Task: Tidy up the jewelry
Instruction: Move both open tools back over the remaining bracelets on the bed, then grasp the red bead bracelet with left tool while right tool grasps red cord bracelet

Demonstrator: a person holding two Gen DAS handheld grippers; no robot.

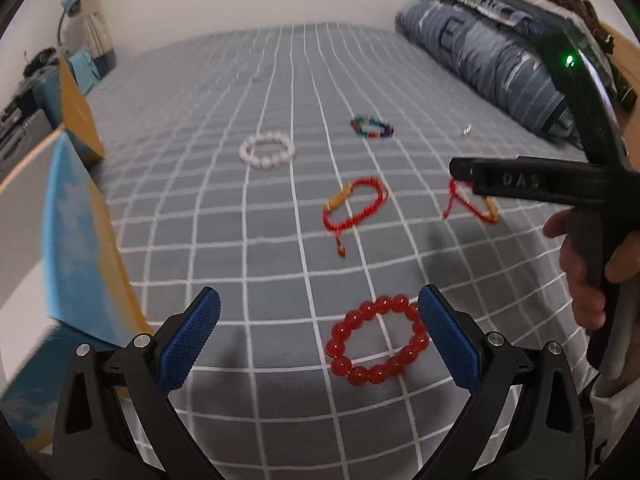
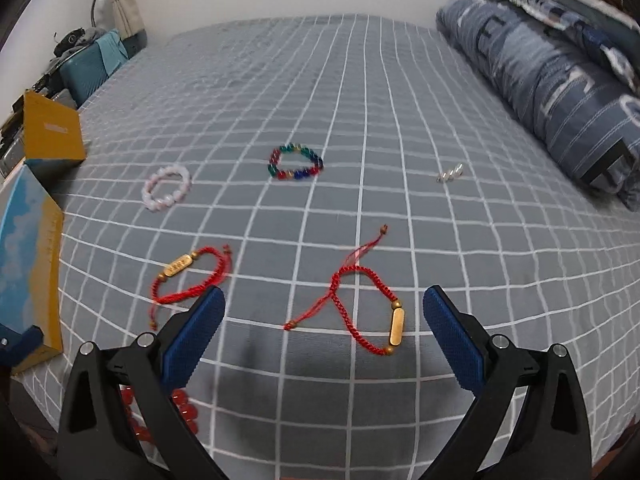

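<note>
At the bed's left edge stands the open blue and yellow box [image 1: 76, 248], the likely home for the jewelry. The left tool [image 1: 320, 336] hangs spread wide and empty over the red bead bracelet [image 1: 378, 340], whose beads lie just beside its right pad; centre over one side of the ring before closing. The right tool [image 2: 324, 340], equally agape and holding nothing, frames the red cord bracelet [image 2: 368, 312] on the grey checked bed [image 2: 360, 100]; pinch the gold bar, not the loose cord
</note>
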